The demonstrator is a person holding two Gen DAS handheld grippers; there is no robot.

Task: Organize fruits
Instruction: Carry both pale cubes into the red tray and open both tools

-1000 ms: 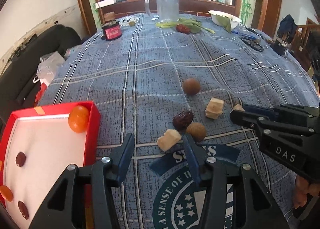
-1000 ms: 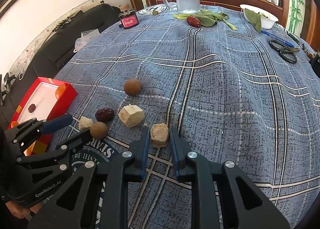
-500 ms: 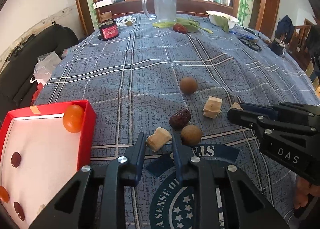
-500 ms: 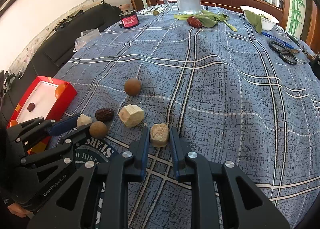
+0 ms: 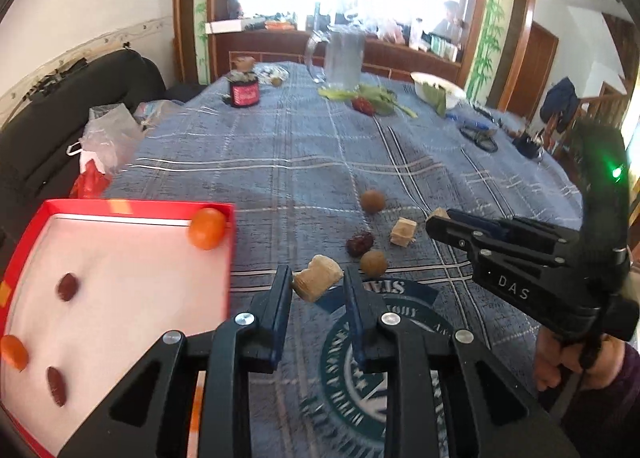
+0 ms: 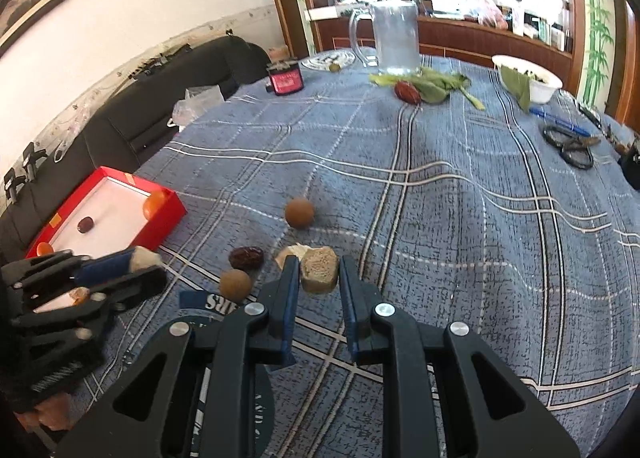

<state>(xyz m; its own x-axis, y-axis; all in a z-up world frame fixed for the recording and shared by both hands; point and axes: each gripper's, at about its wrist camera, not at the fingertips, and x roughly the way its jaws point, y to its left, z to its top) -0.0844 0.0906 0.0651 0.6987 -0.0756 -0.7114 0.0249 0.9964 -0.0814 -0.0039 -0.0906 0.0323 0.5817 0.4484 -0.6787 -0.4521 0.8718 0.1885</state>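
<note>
My left gripper [image 5: 318, 284] is shut on a pale fruit chunk [image 5: 317, 282] and holds it above the cloth, just right of the red box [image 5: 120, 205]. The box holds an orange fruit [image 5: 207, 228], two dark dates [image 5: 67, 286] and another orange fruit at its left edge. My right gripper [image 6: 319, 272] is shut on a tan fruit chunk [image 6: 319, 274], lifted off the cloth. On the cloth lie a dark date [image 5: 359, 244], two brown round fruits [image 5: 373, 264] [image 5: 373, 201] and a pale chunk [image 5: 403, 232].
A glass pitcher [image 6: 394, 37], green leaves with a red fruit [image 6: 407, 91], a white bowl [image 6: 526, 77], a red jar [image 6: 286, 81], scissors [image 6: 568, 143] and a pen lie at the far side. A black sofa [image 6: 160, 105] with plastic bags is on the left.
My left gripper closed on the pale chunk and lifted it toward the red box. My right gripper lifted its tan chunk off the cloth.
</note>
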